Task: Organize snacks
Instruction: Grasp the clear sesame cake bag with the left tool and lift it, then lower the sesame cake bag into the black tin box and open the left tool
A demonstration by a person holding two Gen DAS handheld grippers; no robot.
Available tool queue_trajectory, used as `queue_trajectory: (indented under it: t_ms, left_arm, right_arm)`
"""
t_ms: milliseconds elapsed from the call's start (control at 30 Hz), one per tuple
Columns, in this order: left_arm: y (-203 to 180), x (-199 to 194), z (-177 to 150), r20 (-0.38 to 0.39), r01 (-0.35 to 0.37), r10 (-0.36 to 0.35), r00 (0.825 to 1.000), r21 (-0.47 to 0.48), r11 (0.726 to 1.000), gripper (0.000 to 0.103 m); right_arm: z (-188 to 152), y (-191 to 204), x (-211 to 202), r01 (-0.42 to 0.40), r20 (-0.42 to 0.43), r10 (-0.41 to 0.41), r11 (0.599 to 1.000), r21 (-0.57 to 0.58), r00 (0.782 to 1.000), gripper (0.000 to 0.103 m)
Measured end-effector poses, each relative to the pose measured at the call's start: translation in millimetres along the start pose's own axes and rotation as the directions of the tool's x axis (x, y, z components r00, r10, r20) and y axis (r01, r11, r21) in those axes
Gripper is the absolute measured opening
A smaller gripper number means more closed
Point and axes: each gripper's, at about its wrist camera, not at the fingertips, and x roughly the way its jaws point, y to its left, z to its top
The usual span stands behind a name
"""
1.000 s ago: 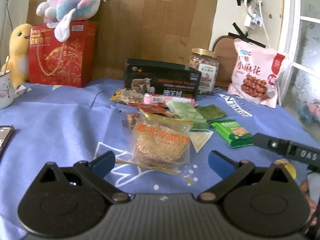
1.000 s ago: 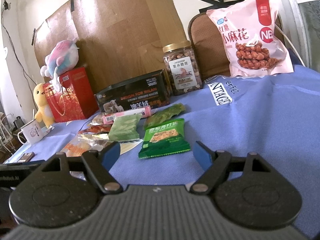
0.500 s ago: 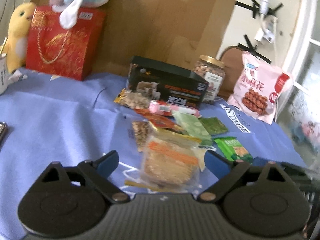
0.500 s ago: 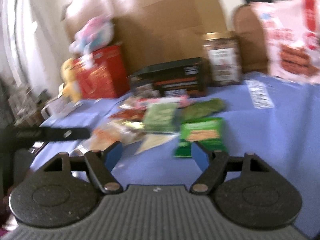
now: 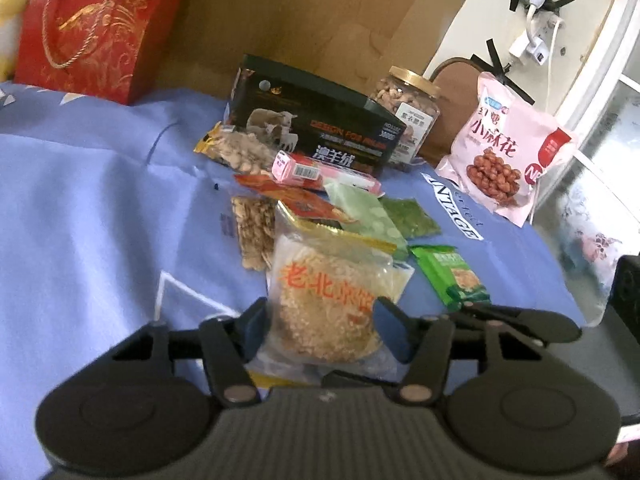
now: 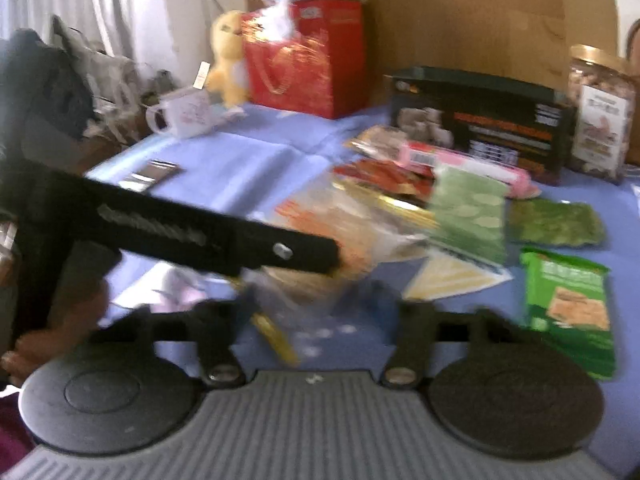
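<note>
A clear packet of round crispy noodle cake with orange lettering (image 5: 328, 300) lies nearest on the blue cloth. My left gripper (image 5: 324, 326) is open with its blue-padded fingers on either side of the packet's near end. My right gripper (image 6: 316, 304) is open, blurred, just behind the same packet (image 6: 340, 232); the left gripper's black body (image 6: 200, 236) crosses in front of that packet. Behind lie a green cracker packet (image 5: 452, 276), a pale green packet (image 5: 360, 216), a dark green packet (image 5: 412, 218), a red packet (image 5: 296, 196), a pink bar (image 5: 320, 170) and a seed bar (image 5: 254, 232).
At the back stand a black box (image 5: 316, 120), a nut jar (image 5: 408, 100), a pink snack bag (image 5: 504, 160) and a red gift bag (image 5: 88, 28). A mug (image 6: 184, 112), a yellow plush (image 6: 228, 56) and a phone (image 6: 152, 174) are at the left.
My left gripper has moved forward and down, so its fingers now flank the noodle packet. My right gripper has swung left toward the same packet.
</note>
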Motion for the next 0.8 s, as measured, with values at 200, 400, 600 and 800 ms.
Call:
queue_trajectory:
  t_ms: [200, 400, 600, 800]
  left_arm:
    - [-20, -15, -10, 0.018, 0.052, -0.053, 0.998, 0.044, 0.998, 0.056]
    - [-46, -29, -2, 0.084, 0.064, -0.075, 0.994, 0.127, 0.99, 0.056]
    - [-49, -24, 39, 0.118, 0.074, -0.091, 0.989, 0.14, 0.987, 0.056]
    - [-41, 8, 99, 0.145, 0.06, -0.086, 0.986, 0.179, 0.982, 0.056]
  right_arm:
    - [-17, 8, -25, 0.029, 0.049, -0.028, 1.0, -0.003, 0.998, 0.054]
    - [-16, 12, -47, 0.08, 0.153, -0.078, 0.997, -0.005, 0.985, 0.054]
    - [4, 1, -50, 0.116, 0.229, -0.111, 0.993, -0.006, 0.967, 0.054]
    - [49, -35, -35, 0.131, 0.27, -0.133, 0.991, 0.024, 0.954, 0.054]
